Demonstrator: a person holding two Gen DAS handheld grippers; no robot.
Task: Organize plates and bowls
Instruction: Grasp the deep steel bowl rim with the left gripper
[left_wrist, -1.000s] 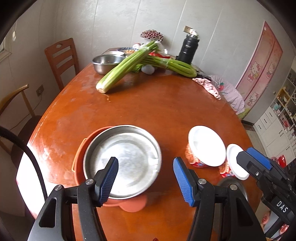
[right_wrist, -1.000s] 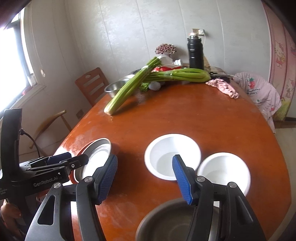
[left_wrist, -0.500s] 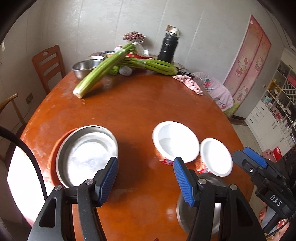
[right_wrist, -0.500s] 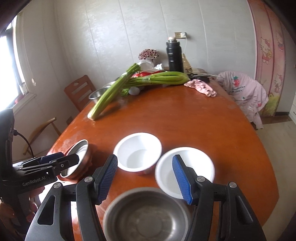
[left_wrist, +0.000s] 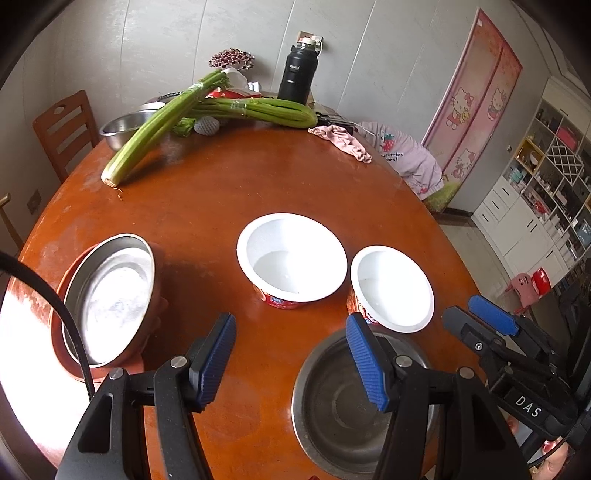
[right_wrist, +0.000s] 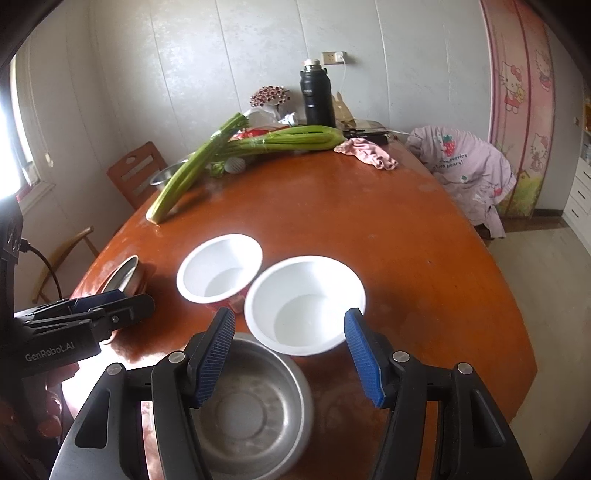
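Note:
A steel plate (left_wrist: 110, 295) rests tilted in an orange plate (left_wrist: 59, 332) at the table's left edge. Two white bowls with red sides stand mid-table, the larger (left_wrist: 291, 254) left of the smaller (left_wrist: 391, 288). A steel bowl (left_wrist: 351, 402) sits at the near edge, under my left gripper's right finger. My left gripper (left_wrist: 291, 356) is open over bare table. My right gripper (right_wrist: 290, 356) is open too, with a white bowl (right_wrist: 304, 304) just ahead between its tips, untouched, and the steel bowl (right_wrist: 251, 402) below. The other white bowl (right_wrist: 219, 267) stands beyond it on the left.
Celery bunches (left_wrist: 155, 129), a black flask (left_wrist: 297, 75), a far steel bowl (left_wrist: 122, 127) and a pink cloth (left_wrist: 343, 140) lie at the table's back. A wooden chair (left_wrist: 62, 129) stands left, a chair draped in clothing (right_wrist: 469, 166) right.
Both grippers have swung to the right along the table's near edge. The steel plate slid to the left of the views; the white bowls and steel bowl came under the grippers.

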